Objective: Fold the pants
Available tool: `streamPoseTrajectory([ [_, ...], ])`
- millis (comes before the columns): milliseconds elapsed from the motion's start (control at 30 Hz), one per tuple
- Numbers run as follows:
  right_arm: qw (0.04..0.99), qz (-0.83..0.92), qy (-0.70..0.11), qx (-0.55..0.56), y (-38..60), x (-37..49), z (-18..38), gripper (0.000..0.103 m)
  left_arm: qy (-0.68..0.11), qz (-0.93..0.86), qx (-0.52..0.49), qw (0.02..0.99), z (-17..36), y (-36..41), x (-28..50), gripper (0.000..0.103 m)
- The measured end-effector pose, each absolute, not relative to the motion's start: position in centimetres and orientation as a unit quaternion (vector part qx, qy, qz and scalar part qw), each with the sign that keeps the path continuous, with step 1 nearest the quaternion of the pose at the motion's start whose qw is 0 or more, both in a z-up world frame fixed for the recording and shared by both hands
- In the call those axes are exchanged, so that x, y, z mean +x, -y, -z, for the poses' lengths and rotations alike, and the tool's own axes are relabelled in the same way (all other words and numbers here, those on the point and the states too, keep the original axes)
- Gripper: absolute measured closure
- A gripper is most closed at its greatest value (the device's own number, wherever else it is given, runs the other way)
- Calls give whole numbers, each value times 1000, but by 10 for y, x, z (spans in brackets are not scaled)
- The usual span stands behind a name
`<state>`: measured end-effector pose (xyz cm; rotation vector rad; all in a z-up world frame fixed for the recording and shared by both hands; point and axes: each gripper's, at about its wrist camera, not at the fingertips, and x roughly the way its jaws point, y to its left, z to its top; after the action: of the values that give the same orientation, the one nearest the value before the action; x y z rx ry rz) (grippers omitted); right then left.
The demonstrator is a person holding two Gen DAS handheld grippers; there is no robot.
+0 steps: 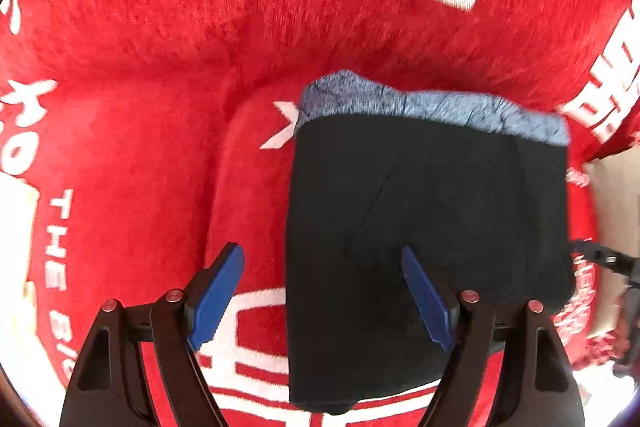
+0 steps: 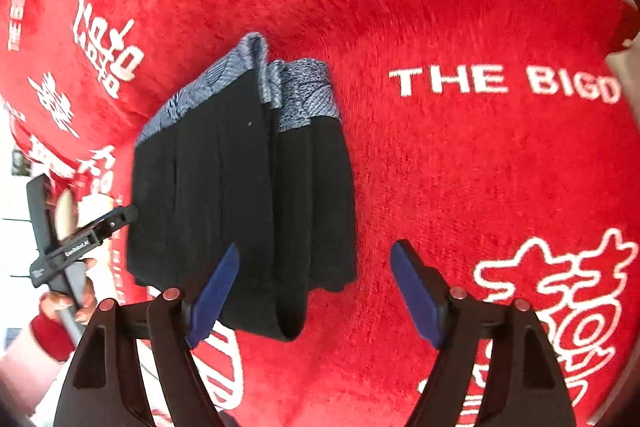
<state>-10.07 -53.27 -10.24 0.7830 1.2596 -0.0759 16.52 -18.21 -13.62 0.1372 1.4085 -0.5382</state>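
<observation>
Pants (image 1: 428, 227) folded on red blanket (image 1: 160, 47), left claw (image 1: 324, 291) and right claw (image 2: 314, 287) both spread, empty.

Red blanket (image 1: 160, 47) with white lettering (image 2: 444, 81)

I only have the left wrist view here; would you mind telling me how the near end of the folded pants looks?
Observer: In the right wrist view the pants end in a rounded fold, several layers thick.
Operator: Thank you. Is the right gripper holding them?
Observer: No, the right gripper is open, clamping nothing.
Operator: And the patterned waistband?
Observer: The waistband shows two stacked, bunched layers.
</observation>
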Motion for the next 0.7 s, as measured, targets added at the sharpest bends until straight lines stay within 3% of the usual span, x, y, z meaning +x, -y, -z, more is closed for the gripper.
streamPoseTrajectory([
  [567,698,-106,-525,476,577,-84,158,19,-715,380,-44,586,202,181,219,21],
  [633,696,-123,-525,474,572,-77,159,19,-719,381,-39,581,205,184,217,9],
  [700,695,-131,-534,462,564,-69,159,19,-722,382,-34,575,210,190,211,9],
])
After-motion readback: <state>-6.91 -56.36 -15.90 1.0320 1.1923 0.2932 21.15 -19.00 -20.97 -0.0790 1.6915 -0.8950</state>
